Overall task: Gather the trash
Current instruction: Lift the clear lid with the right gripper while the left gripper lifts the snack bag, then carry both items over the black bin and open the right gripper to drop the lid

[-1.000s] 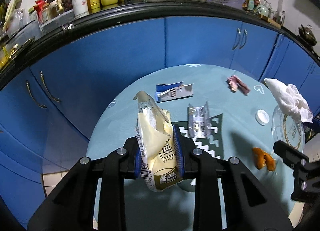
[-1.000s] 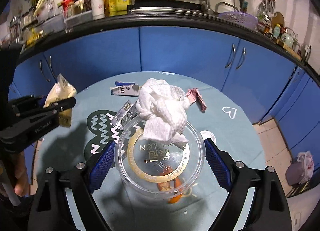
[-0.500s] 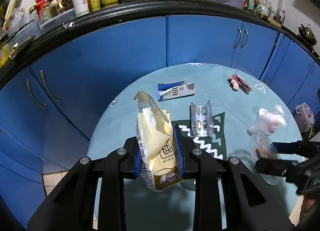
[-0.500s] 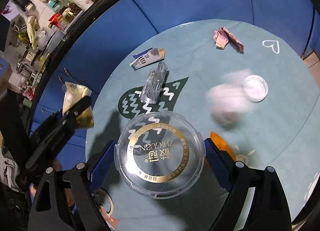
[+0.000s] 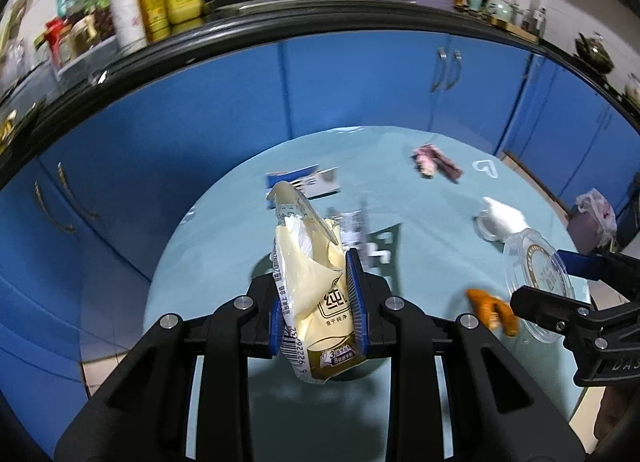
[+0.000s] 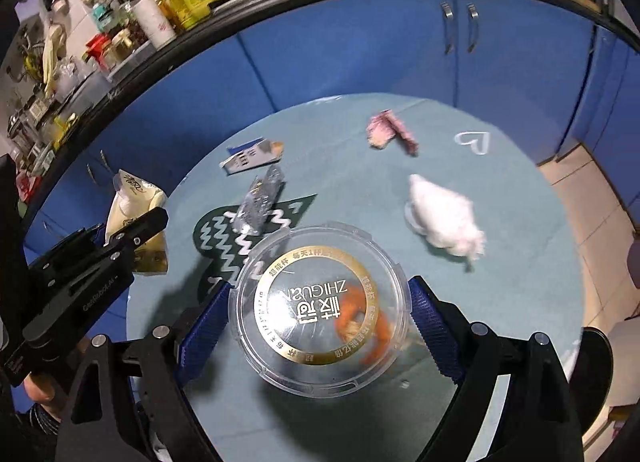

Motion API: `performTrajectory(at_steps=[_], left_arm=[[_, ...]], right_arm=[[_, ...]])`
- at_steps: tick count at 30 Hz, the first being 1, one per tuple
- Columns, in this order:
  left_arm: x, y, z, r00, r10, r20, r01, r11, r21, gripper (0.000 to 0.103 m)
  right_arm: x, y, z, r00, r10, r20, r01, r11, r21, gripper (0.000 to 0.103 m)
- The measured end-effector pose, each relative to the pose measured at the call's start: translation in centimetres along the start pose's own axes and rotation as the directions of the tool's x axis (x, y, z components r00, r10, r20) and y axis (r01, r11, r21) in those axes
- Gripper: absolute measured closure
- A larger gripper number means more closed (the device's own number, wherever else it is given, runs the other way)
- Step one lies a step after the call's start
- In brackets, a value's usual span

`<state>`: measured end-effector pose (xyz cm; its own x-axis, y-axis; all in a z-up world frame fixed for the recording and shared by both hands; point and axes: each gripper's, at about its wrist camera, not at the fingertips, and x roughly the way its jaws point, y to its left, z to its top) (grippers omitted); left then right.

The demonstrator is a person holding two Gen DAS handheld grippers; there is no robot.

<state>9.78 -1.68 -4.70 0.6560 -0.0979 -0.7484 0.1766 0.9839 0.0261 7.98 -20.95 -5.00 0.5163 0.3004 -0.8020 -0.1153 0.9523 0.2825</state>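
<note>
My left gripper (image 5: 316, 294) is shut on a yellow snack bag (image 5: 310, 262) and holds it upright above the near left of the round teal table (image 5: 224, 230). My right gripper (image 6: 318, 308) is shut on a clear plastic lid with a gold ring (image 6: 320, 306), held flat over an orange peel (image 6: 360, 322). A white crumpled tissue (image 6: 444, 218) lies on the table at the right, over a small white cap. In the left wrist view the lid (image 5: 536, 278), the peel (image 5: 490, 310) and the tissue (image 5: 504, 218) are at the right.
On the table lie a torn blue-and-white packet (image 6: 252, 154), a silver blister pack (image 6: 262, 200) on a dark zigzag mat (image 6: 224, 238), and a pink wrapper (image 6: 390, 132). Blue cabinets (image 5: 360, 74) curve behind. A bagged bin (image 5: 592, 218) stands on the floor at the right.
The tissue fell off the lid and now rests on the table by the white cap. My right gripper tipped the lid over the orange peel. The left gripper shifted slightly.
</note>
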Motion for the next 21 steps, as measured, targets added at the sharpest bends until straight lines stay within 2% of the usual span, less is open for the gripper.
performTrajectory(at_steps=[5, 10, 17, 21], left_arm=[[-1.1, -4.5, 0.6, 0.999, -0.040, 0.012, 0.039, 0.997, 0.064, 0.075], [-1.9, -9.8, 0.8, 0.996, -0.087, 0.016, 0.085, 0.987, 0.138, 0.075], [-3.6, -17.9, 0.6, 0.986, -0.165, 0.013, 0.156, 0.953, 0.259, 0.075], [-4.2, -22.2, 0.4, 0.978, -0.207, 0.005, 0.195, 0.928, 0.318, 0.075]], right_arm=[[-2.7, -3.2, -1.2, 0.998, -0.040, 0.044, 0.037, 0.998, 0.050, 0.018], [-6.1, -7.0, -2.9, 0.987, -0.130, 0.094, 0.120, 0.987, 0.103, 0.018], [-11.1, -13.1, -5.9, 0.937, -0.312, 0.155, 0.281, 0.940, 0.194, 0.018], [-13.3, -16.4, -7.5, 0.912, -0.376, 0.163, 0.329, 0.909, 0.257, 0.018]])
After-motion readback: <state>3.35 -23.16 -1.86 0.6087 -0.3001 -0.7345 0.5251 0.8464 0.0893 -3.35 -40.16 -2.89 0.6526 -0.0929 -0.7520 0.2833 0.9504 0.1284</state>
